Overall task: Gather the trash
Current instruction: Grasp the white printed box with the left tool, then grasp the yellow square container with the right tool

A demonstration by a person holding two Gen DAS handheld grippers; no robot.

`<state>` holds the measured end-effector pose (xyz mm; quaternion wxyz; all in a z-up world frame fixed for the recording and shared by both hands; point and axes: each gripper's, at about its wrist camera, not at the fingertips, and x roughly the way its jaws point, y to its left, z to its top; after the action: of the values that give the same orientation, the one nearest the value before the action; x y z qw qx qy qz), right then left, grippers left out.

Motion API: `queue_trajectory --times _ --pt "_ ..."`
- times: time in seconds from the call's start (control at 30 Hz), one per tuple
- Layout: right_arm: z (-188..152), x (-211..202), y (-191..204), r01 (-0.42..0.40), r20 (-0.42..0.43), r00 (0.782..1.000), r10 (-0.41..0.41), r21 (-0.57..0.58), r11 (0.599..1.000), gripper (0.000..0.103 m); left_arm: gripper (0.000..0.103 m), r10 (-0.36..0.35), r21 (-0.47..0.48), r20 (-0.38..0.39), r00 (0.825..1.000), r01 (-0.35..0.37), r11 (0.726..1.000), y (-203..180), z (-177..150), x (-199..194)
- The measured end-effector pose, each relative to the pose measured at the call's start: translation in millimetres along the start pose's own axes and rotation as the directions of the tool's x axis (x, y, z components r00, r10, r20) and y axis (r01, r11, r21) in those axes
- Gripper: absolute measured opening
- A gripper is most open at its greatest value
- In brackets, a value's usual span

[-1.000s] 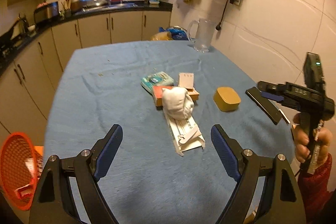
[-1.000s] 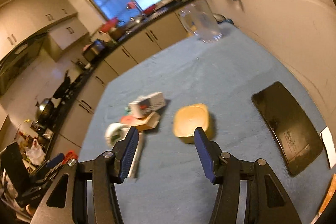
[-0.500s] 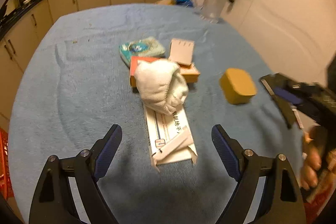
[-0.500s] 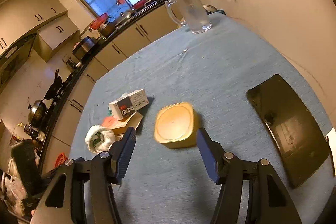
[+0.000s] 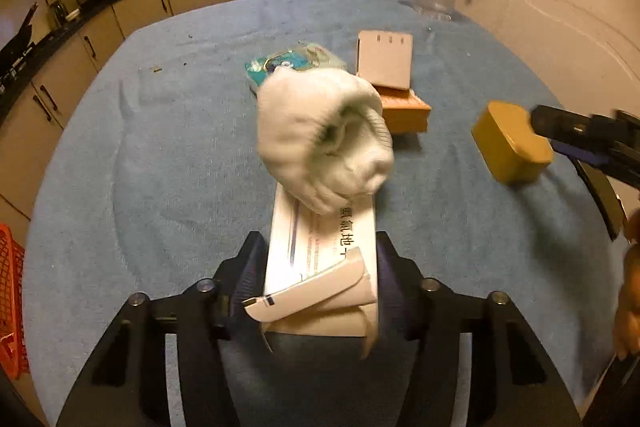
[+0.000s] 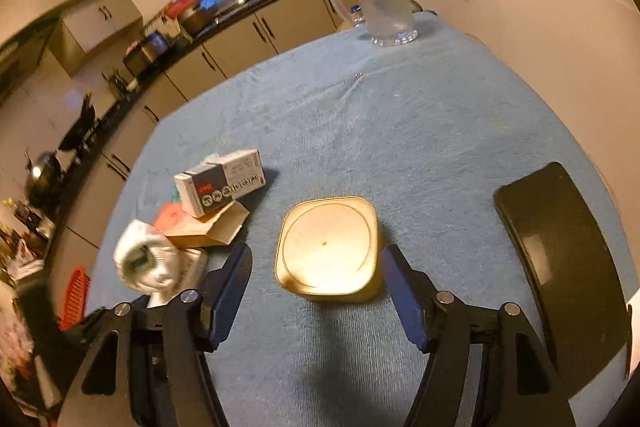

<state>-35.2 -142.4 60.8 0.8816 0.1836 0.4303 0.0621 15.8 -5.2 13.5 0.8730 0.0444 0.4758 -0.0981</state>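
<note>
While left gripper (image 5: pixel 322 275) jaws close on the white carton (image 5: pixel 320 267), right gripper (image 6: pixel 316 283) jaws widen, straddling yellow tub (image 6: pixel 328 247); it should centre before squeezing.

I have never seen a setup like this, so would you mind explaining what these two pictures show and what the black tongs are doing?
There is no robot here: a person holds a pair of tongs in each hand, each with a fisheye camera looking along its fingers.

The left camera shows the left tongs closing on a long white carton that lies on the blue tablecloth; a rolled white sock rests on its far end.

The right camera shows the right tongs opening, with a yellow square container between them, untouched.

Also on the table: small boxes, a clear jug and a black curved slab. An orange basket sits beside the table.
</note>
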Motion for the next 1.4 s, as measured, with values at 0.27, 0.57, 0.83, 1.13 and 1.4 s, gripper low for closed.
queue_trajectory --times 0.27,0.57,0.83,1.13,1.4 --pt "0.1 23.1 14.3 0.110 -0.016 0.994 -0.112 -0.086 0.990 0.075 0.052 -0.103 -0.021 0.019 0.994 0.103 0.994 22.6 -29.8 -25.8" --pt "-6.9 37.6 13.8 0.170 -0.059 0.982 -0.177 -0.109 0.979 0.071 0.052 -0.142 -0.019 0.035 0.989 0.143 0.990 29.3 -46.1 -39.3" --pt "-29.3 11.4 14.0 0.095 -0.030 0.995 -0.098 -0.079 0.992 0.071 0.052 -0.144 0.004 0.038 0.989 0.144 0.990 28.5 -57.0 -45.0" --pt "-50.9 -27.4 42.8 -0.025 0.019 0.999 0.027 -0.125 0.992 0.071 0.052 -0.139 0.002 0.077 0.987 0.139 0.990 34.5 -63.6 -58.5" --pt "-58.8 -31.3 76.4 -0.114 -0.001 0.993 0.116 -0.178 0.977 0.071 0.052 -0.095 -0.021 0.146 0.985 0.099 0.995 53.1 -64.9 -83.5"
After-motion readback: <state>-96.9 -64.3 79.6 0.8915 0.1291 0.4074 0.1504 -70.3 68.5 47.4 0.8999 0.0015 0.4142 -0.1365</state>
